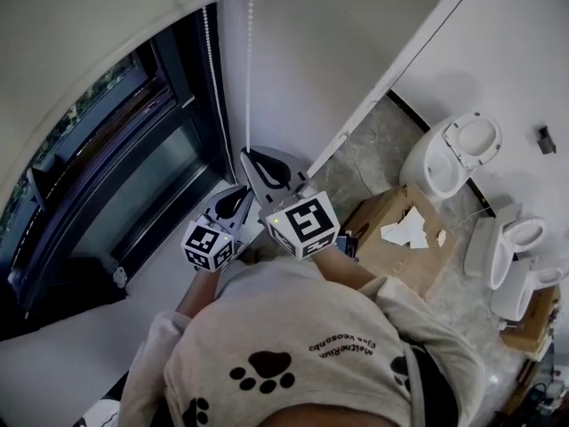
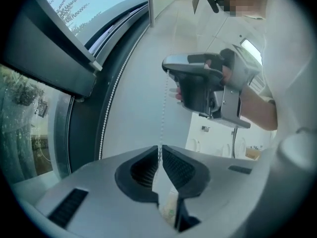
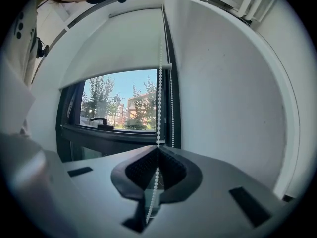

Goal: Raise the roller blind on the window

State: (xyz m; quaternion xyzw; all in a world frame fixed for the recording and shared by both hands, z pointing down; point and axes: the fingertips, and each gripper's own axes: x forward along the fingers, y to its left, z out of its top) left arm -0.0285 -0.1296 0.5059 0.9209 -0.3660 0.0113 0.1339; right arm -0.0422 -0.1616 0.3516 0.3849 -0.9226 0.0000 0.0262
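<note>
The white roller blind (image 1: 80, 43) hangs partly lowered over the dark-framed window (image 1: 116, 176); its bottom bar (image 3: 119, 72) crosses above the pane. A white bead chain (image 1: 249, 60) drops beside the window frame, with a second strand (image 1: 211, 60) nearer the glass. My right gripper (image 1: 248, 154) is shut on the bead chain (image 3: 159, 93), which runs straight down between its pads. Just below it, my left gripper (image 1: 245, 188) is shut on the same strand (image 2: 162, 108). In the left gripper view the right gripper (image 2: 198, 83) sits directly above the left gripper (image 2: 160, 148).
A white wall (image 1: 320, 52) stands right of the chain. Below the window runs a pale sill (image 1: 98, 327). On the floor to the right are an open cardboard box (image 1: 396, 238) and several white toilets (image 1: 453, 154). A window handle (image 3: 99, 122) shows behind the glass frame.
</note>
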